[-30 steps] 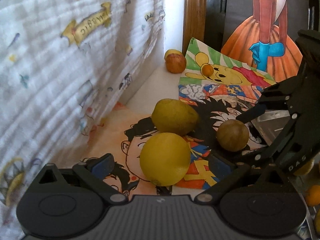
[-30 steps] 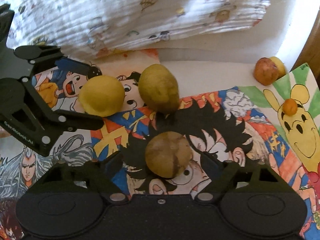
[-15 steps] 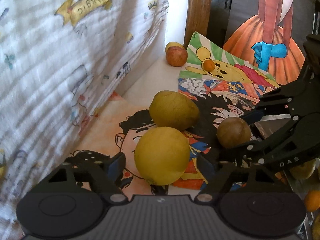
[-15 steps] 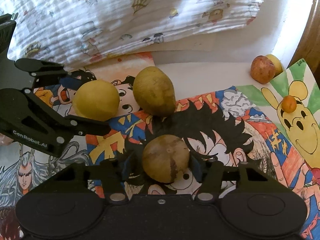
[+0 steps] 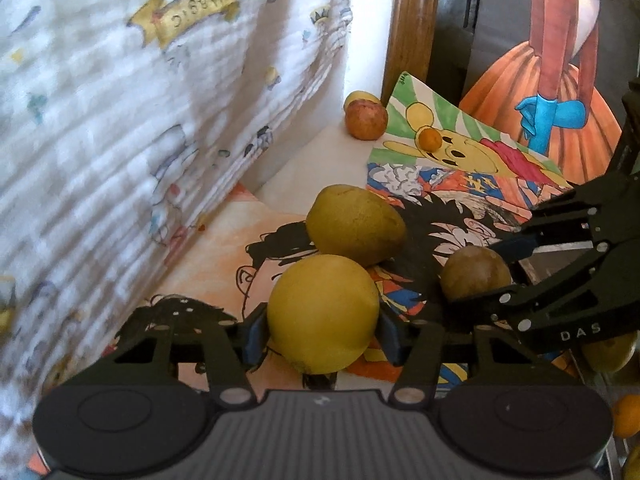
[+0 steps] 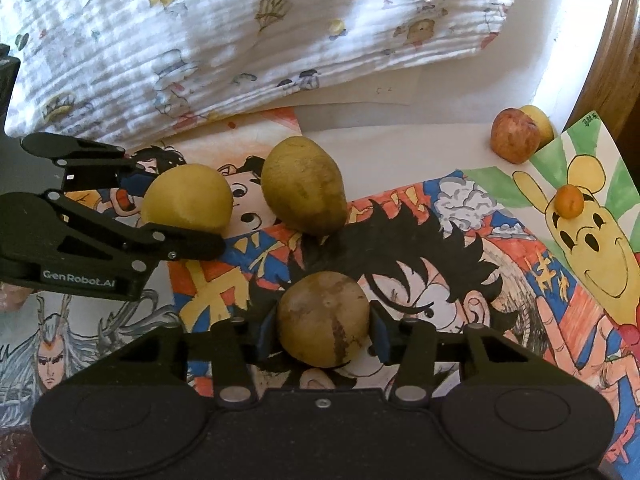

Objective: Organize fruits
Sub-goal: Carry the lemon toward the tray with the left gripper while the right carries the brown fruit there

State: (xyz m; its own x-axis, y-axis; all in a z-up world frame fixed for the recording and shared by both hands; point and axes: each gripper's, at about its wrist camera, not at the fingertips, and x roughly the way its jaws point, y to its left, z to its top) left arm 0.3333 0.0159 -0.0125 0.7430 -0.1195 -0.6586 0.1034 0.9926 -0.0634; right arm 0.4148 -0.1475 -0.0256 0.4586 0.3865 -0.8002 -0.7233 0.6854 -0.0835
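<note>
Fingers (image 5: 256, 330) clamp yellow fruit (image 5: 323, 314) – brown fruit (image 6: 323, 319) likewise.

A white crinkled cloth printed with small cartoon figures (image 6: 248, 36) hangs ahead of the jaws. Colourful hand-drawn cartoon sheets (image 6: 440, 240) cover the tabletop beneath them. A varnished wooden post (image 5: 412, 28) stands far ahead, beside an orange-gowned figure painting (image 5: 560, 80).

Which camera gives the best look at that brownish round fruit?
The right wrist view: the brown fruit sits centred, close, between the right gripper pads. The left wrist view shows it smaller, off to the side, partly hidden by that gripper.
</note>
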